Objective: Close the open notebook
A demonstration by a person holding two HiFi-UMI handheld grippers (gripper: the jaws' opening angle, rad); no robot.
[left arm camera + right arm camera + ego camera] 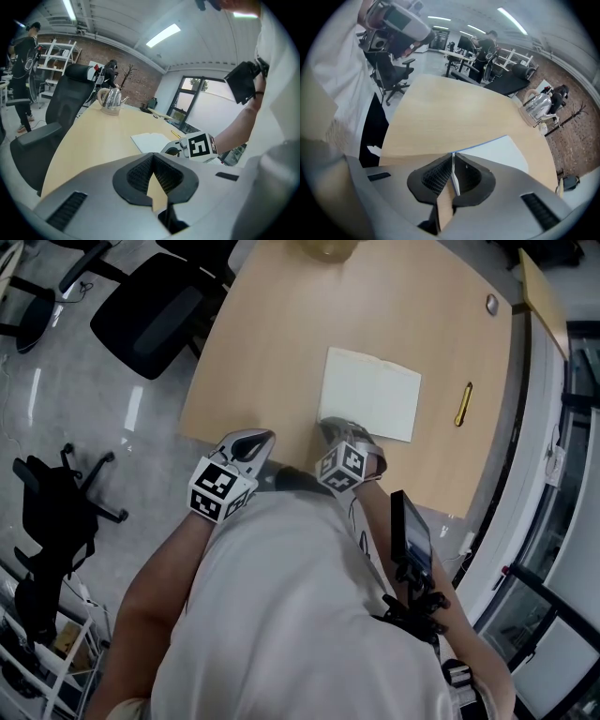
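The notebook (373,395) lies flat on the wooden table (272,343), showing white, with a thin blue edge in the right gripper view (487,142). My right gripper (330,425) is at the notebook's near left corner and points steeply down. Its jaws (453,158) are pressed together on a thin white edge of the notebook. My left gripper (263,439) hovers at the table's near edge, left of the notebook and apart from it. In the left gripper view the left gripper (153,161) has its tips meeting, nothing between them. The notebook (151,141) shows beyond it.
A gold pen (463,404) lies right of the notebook, and a small round metal fitting (491,304) sits farther back. A glass jug (110,100) stands at the table's far end. A black office chair (150,310) stands left of the table. A dark device (411,531) is strapped near my right arm.
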